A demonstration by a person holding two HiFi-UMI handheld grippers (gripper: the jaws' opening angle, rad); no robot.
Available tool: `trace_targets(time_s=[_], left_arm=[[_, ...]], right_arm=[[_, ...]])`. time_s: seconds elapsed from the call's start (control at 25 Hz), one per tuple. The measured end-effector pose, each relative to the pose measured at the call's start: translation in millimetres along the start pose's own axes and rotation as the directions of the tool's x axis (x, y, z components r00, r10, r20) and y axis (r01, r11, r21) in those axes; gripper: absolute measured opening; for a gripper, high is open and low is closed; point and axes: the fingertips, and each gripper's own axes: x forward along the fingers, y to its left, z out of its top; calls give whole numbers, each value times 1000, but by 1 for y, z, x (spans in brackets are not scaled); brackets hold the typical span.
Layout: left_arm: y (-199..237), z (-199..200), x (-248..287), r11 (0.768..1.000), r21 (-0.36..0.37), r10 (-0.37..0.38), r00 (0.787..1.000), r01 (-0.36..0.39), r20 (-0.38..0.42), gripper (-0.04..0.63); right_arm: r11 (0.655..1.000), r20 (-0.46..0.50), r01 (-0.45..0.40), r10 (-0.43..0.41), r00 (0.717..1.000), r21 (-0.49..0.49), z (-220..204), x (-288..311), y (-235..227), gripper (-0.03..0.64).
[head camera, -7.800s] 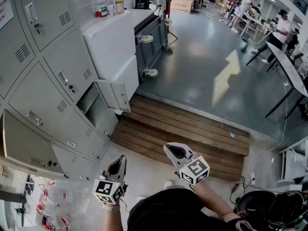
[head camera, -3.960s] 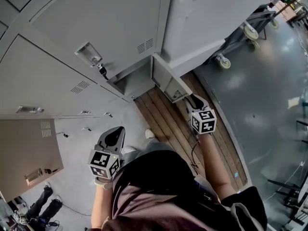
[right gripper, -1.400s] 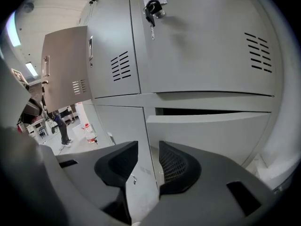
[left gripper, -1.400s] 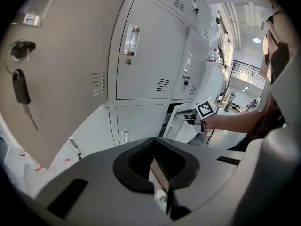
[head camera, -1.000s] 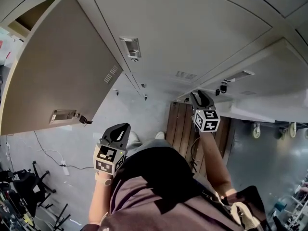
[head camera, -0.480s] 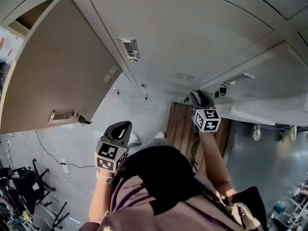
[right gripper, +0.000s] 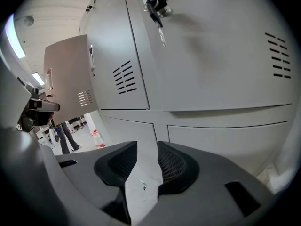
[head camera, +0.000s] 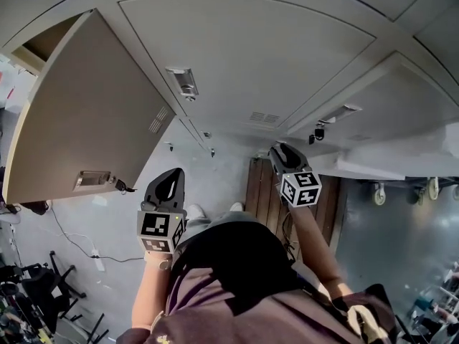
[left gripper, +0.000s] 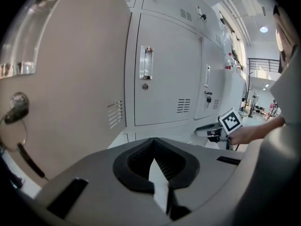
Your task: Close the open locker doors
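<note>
A large beige locker door (head camera: 93, 113) stands swung open at the left, with its handle (left gripper: 28, 41) and key (left gripper: 19, 108) close in the left gripper view. The grey locker doors (head camera: 265, 56) beside it are flush. My left gripper (head camera: 171, 175) hangs just below and right of the open door's free edge, apart from it. Its jaws (left gripper: 154, 140) are shut on nothing. My right gripper (head camera: 278, 150) is held below a closed door with a key (right gripper: 157, 6). There is a narrow gap between its jaws (right gripper: 146, 145), with nothing in it.
A wooden platform (head camera: 262, 185) lies on the floor under the right gripper. A white cabinet (head camera: 401, 160) and a wheeled cart (head camera: 379, 192) stand to the right. Chairs and cables (head camera: 43, 278) are at the lower left. A person's legs (right gripper: 63, 131) and a bottle (right gripper: 96, 138) show past the open door.
The small lower door, open 4 s ago, is flush with the bank from 1 s ago. In the last second both grippers have shifted slightly up and left, and the left one is nearer the open door.
</note>
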Motion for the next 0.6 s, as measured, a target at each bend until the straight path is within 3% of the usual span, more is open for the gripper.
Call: trace_targets(time_s=[0.36,0.6], left_arm=[[28,63,7,997,30,68,983,-74,170,17],[49,100,8,991,26,122,958,-133,261,17]], right_arm=[[998,57,-47,44,997,46,27,-20,52,129],[997,92,-63,59,994,40,48,-34,83,121]])
